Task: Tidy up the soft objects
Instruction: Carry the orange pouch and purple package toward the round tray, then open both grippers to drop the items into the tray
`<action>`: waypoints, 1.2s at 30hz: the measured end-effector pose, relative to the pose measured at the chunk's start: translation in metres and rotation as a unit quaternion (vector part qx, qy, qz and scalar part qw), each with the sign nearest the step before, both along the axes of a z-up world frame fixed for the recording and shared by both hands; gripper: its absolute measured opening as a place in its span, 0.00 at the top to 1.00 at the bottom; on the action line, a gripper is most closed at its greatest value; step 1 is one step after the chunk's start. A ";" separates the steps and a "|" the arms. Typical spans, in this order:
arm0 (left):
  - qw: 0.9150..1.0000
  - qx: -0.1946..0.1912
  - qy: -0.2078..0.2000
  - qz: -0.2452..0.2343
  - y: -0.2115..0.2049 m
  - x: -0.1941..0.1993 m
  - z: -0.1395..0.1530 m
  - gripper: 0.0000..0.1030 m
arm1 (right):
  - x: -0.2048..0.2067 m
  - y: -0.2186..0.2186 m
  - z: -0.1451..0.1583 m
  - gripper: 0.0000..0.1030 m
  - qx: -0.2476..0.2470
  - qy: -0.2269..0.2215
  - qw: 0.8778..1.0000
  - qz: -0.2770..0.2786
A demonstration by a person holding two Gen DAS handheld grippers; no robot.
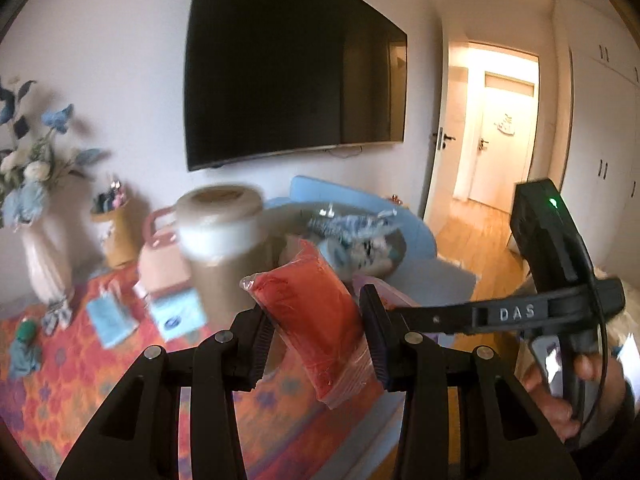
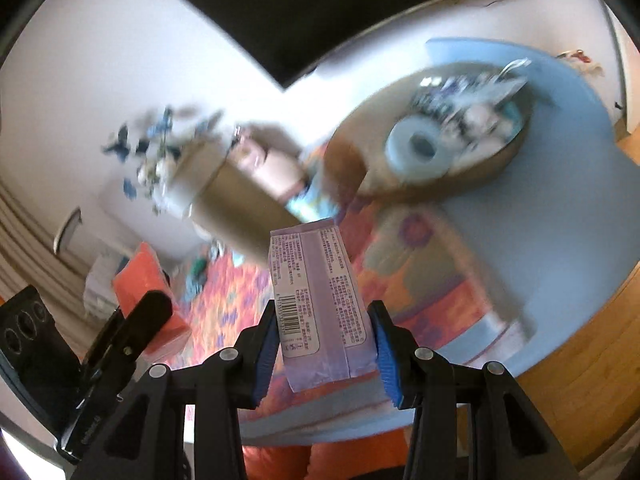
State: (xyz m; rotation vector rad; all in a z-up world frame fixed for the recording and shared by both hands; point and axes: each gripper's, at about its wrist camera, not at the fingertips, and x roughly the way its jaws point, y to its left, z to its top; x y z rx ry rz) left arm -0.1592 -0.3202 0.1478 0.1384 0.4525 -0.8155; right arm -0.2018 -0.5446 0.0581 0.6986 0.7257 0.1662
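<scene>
Orange cloth: a patterned orange, red and purple covering on the table, partly blurred in both views
Vase: white, at the far left of the left wrist view, holding blue and white flowers
Small things on the cloth: pale blue packets near the vase, a pink handbag behind them
Roll: a tall blurred cream roll standing near the middle of the table, in front of the dark screen on the wall
Left gripper: clenched on an orange-red pack wrapped in clear film; both pads press its sides, and the pack juts up and forward, tilted
Bowl: a wide brown bowl on the blue tabletop, holding a pale blue roll and a heap of blue and white soft items, blurred
Right gripper: clenched on a lilac pack with printed text and a barcode, held up clear of the table, its far end pointing toward the bowl
Hand: seen at the right edge of the left wrist view, gripping the handle of the other tool
Doorway: open and brightly lit at the far right, with wooden floor beyond
</scene>
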 end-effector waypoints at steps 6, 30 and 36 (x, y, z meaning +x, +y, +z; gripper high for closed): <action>1.000 0.001 -0.014 0.012 -0.061 0.017 0.025 0.62 | 0.017 -0.044 0.023 0.59 0.005 -0.029 0.998 -0.049; 0.995 0.027 0.059 0.071 -0.168 0.109 -0.006 0.10 | 0.148 -0.151 0.044 0.43 -0.083 0.035 0.988 -0.124; 0.999 0.016 0.049 0.017 -0.133 0.057 0.004 0.10 | 0.103 -0.143 0.061 0.42 -0.097 -0.001 0.986 -0.136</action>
